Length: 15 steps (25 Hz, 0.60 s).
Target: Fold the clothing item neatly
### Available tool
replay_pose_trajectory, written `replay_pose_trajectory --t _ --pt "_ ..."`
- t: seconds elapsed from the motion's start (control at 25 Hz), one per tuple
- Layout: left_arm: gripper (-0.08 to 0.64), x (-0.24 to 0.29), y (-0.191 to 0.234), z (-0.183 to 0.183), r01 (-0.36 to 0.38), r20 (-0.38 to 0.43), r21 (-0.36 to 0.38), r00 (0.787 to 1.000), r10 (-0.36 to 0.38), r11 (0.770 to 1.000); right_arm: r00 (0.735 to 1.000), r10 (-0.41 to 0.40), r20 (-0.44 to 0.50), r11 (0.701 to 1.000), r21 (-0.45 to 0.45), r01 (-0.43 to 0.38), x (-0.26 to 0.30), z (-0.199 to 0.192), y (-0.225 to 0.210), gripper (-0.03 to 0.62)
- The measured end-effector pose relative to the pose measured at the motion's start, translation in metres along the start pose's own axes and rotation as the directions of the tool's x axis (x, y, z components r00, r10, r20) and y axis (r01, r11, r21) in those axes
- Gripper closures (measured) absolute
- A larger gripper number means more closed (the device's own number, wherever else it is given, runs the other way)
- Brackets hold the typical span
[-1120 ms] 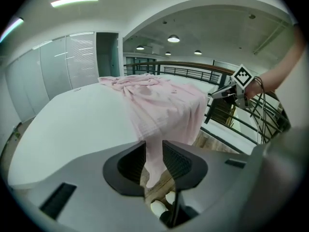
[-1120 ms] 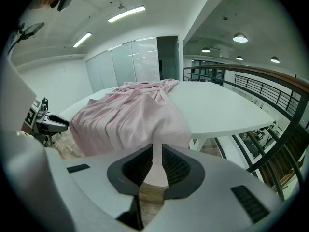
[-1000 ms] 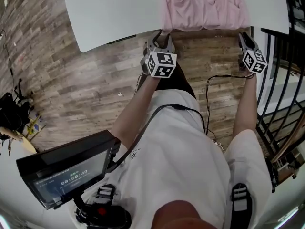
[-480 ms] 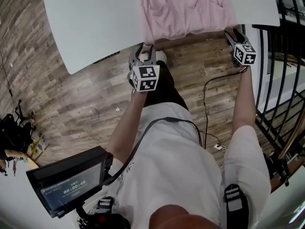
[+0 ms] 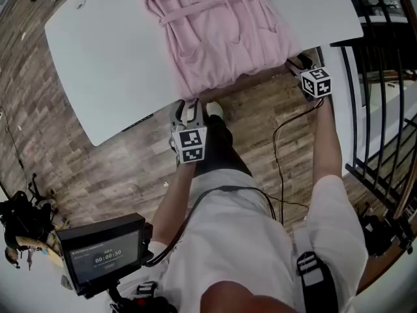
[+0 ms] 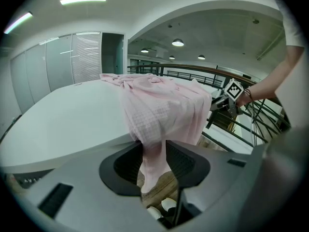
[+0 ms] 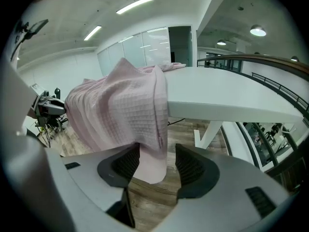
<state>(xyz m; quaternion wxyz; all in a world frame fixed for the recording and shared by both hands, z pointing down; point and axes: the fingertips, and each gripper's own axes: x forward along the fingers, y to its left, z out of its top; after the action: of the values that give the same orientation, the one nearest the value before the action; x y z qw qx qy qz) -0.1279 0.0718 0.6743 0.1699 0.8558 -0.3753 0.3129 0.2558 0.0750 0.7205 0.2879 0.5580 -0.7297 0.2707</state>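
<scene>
Garment (image 5: 221,38) between just-opened hand-held grippers (image 5: 189,107) (image 5: 297,62)

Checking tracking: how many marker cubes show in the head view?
2. One on the left gripper, by the pink garment's left corner; one on the right gripper, by its right corner.

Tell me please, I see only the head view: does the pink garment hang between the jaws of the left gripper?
Observer: Yes. In the left gripper view the hem of the pink garment hangs down between the jaws of the left gripper, which have just been opening and stand apart.
Operator: And on the other side?
Observer: The same. The hem hangs between the jaws of the right gripper, which have also just been opening. It touches one jaw and is clear of the other.
</scene>
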Motion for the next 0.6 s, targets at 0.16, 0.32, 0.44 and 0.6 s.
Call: replay_pose_trajectory --t 0.16,0.32,0.44,0.6 --pt "0.53 -0.001 0.001 0.01 -0.003 0.044 0.03 0.999 0.001 1.0 0.999 0.032 0.034 0.999 -0.031 -0.031 -0.002 0.014 0.005 0.493" --pt "0.54 -0.007 -0.008 0.012 0.032 0.059 0.078 0.998 -0.036 0.996 0.997 0.024 0.069 0.999 -0.029 -0.022 -0.024 0.014 0.01 0.575" --pt "0.541 -0.017 -0.019 0.012 0.054 0.071 0.106 0.996 -0.062 0.993 0.995 0.005 0.095 1.0 -0.004 -0.005 -0.046 0.012 0.006 0.575" --pt "0.541 -0.028 -0.026 0.028 0.088 0.104 0.124 0.989 -0.101 0.988 0.99 -0.019 0.141 0.999 0.049 0.012 -0.071 0.02 0.002 0.575"
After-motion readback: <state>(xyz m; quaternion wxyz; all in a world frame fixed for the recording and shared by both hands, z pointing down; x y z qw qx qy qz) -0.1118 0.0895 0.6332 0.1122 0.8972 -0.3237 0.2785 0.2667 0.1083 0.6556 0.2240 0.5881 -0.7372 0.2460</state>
